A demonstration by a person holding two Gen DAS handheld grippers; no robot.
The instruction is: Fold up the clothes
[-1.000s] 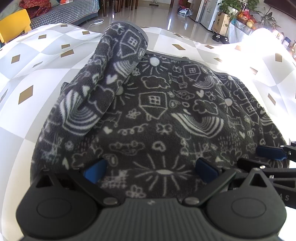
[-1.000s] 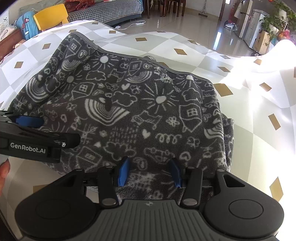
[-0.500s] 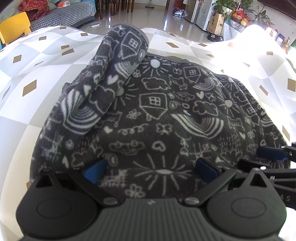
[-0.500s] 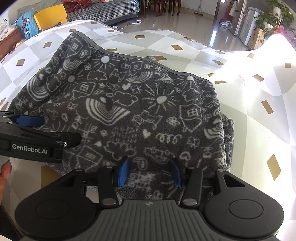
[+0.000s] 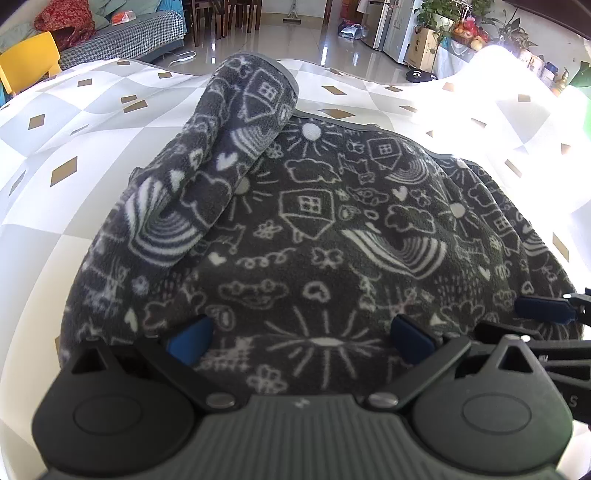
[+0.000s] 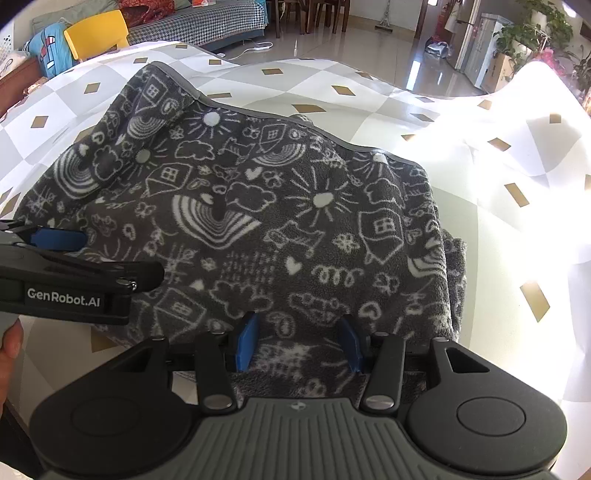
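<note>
A dark grey fleece garment (image 5: 314, 229) printed with white doodles lies spread on the checked tablecloth (image 5: 74, 166). One sleeve (image 5: 221, 158) is folded in over its far left part. My left gripper (image 5: 301, 341) stands wide open over the garment's near edge, with flat fabric under its blue pads. Beside it on the right is my right gripper (image 5: 524, 321). In the right wrist view the same garment (image 6: 258, 221) fills the middle. There my right gripper (image 6: 298, 343) is about half open over the near hem, fabric lying flat between its pads. The left gripper (image 6: 110, 254) reaches in from the left.
The tablecloth (image 6: 480, 258) runs on past the garment to the right, glaring in sunlight. A thumb (image 6: 9, 343) shows at the left edge. Beyond the table are a yellow chair (image 6: 96, 33), a checked sofa (image 5: 122, 40), shiny floor and potted plants (image 5: 476, 22).
The left wrist view has shifted slightly, so the garment sits a little lower in the picture. Both pairs of jaws keep the same spacing and the right gripper stays put.
</note>
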